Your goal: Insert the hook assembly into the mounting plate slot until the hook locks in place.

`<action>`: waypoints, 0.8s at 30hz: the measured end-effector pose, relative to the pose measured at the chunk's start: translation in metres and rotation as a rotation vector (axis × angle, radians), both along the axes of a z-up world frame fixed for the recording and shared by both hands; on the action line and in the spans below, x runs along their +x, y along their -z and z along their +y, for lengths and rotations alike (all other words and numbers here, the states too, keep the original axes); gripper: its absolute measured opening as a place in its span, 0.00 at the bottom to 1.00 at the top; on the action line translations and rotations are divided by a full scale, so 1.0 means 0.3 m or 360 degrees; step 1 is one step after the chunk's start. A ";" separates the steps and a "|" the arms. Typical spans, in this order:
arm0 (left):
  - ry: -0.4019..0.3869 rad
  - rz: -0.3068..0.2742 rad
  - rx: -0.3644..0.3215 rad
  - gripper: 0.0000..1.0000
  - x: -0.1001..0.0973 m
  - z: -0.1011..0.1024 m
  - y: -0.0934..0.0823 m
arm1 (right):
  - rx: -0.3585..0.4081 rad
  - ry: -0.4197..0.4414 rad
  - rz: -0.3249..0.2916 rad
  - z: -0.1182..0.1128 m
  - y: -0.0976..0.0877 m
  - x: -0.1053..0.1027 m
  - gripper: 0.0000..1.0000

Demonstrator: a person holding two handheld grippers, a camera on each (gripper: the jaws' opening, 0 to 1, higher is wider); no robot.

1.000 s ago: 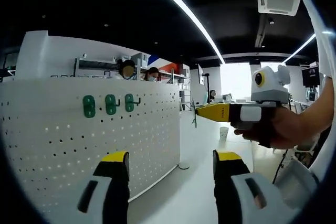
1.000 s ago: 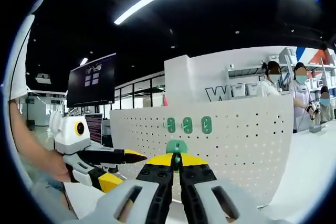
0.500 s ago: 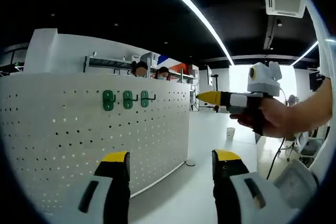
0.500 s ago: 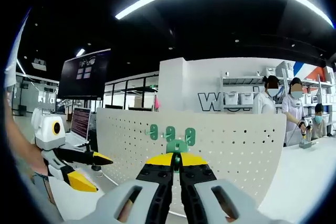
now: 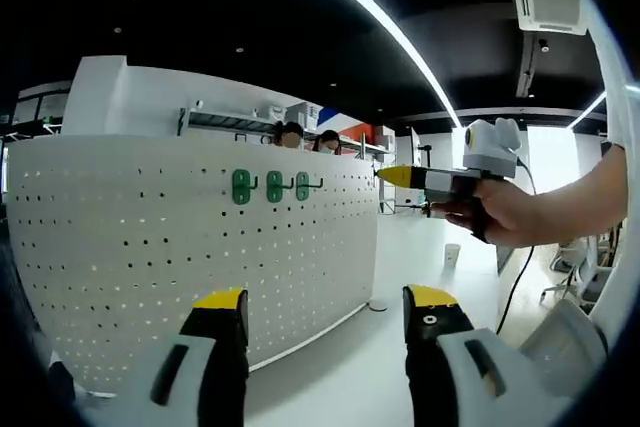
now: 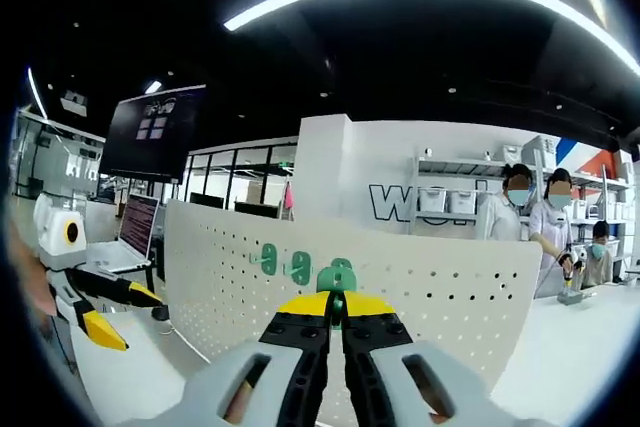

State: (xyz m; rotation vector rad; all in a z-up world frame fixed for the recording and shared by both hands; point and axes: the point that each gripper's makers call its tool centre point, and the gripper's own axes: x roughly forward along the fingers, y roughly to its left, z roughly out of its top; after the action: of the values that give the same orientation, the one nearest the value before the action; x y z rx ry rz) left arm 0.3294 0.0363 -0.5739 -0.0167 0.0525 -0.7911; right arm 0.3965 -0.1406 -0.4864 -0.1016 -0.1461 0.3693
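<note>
A white pegboard mounting plate (image 5: 150, 247) stands on a white table, with three green hooks (image 5: 272, 186) in a row near its top. My left gripper (image 5: 325, 309) is open and empty, low in front of the board. A hand holds my right gripper (image 5: 387, 176) to the right of the hook row, at its height and short of the board. In the right gripper view, my right gripper (image 6: 337, 299) is shut on a green hook assembly (image 6: 339, 276), which stands in front of the pegboard (image 6: 450, 297) beside two mounted green hooks (image 6: 284, 262). The left gripper (image 6: 125, 312) shows open at far left.
Several people (image 6: 535, 222) stand behind the pegboard near shelving (image 5: 230, 119). A dark wall monitor (image 6: 155, 132) and a laptop (image 6: 128, 239) sit at the left. The white tabletop (image 5: 400, 277) runs on to the right of the board. A small cup (image 5: 453, 254) stands far off.
Both views have swung toward the pegboard. My right gripper with the green hook has come closer to the board, level with the hook row. The left gripper stays open and low.
</note>
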 end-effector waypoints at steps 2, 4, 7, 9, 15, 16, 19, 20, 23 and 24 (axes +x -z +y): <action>-0.0019 0.0006 -0.0001 0.65 -0.004 0.017 0.004 | -0.0011 0.0010 -0.0013 -0.006 -0.006 0.012 0.01; -0.0027 0.0009 -0.0005 0.65 -0.008 0.027 0.007 | -0.0014 0.0017 -0.0020 -0.012 -0.010 0.024 0.01; -0.0045 0.0030 -0.0003 0.65 -0.018 0.045 0.013 | -0.0032 0.0029 -0.0035 -0.017 -0.017 0.038 0.01; -0.0053 0.0029 -0.0006 0.65 -0.025 0.055 0.013 | -0.0038 0.0040 -0.0042 -0.022 -0.019 0.047 0.01; -0.0093 0.0041 -0.0012 0.65 -0.036 0.090 0.026 | -0.0046 0.0068 -0.0061 -0.031 -0.028 0.073 0.01; -0.0100 0.0041 -0.0010 0.65 -0.038 0.096 0.029 | -0.0053 0.0071 -0.0067 -0.031 -0.030 0.079 0.01; -0.0116 0.0046 -0.0013 0.66 -0.039 0.110 0.034 | -0.0045 0.0080 -0.0072 -0.036 -0.036 0.093 0.01; -0.0123 0.0045 -0.0013 0.66 -0.042 0.116 0.034 | -0.0043 0.0082 -0.0071 -0.037 -0.036 0.098 0.01; -0.0140 0.0048 -0.0021 0.66 -0.046 0.130 0.034 | -0.0051 0.0089 -0.0074 -0.039 -0.038 0.116 0.01; -0.0146 0.0046 -0.0020 0.66 -0.048 0.135 0.037 | -0.0050 0.0089 -0.0073 -0.039 -0.037 0.118 0.01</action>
State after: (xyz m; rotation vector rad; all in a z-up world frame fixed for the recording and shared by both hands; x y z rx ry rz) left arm 0.3150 0.0767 -0.5850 -0.0422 0.0738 -0.6993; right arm 0.4320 -0.1522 -0.4752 -0.1448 -0.1824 0.3138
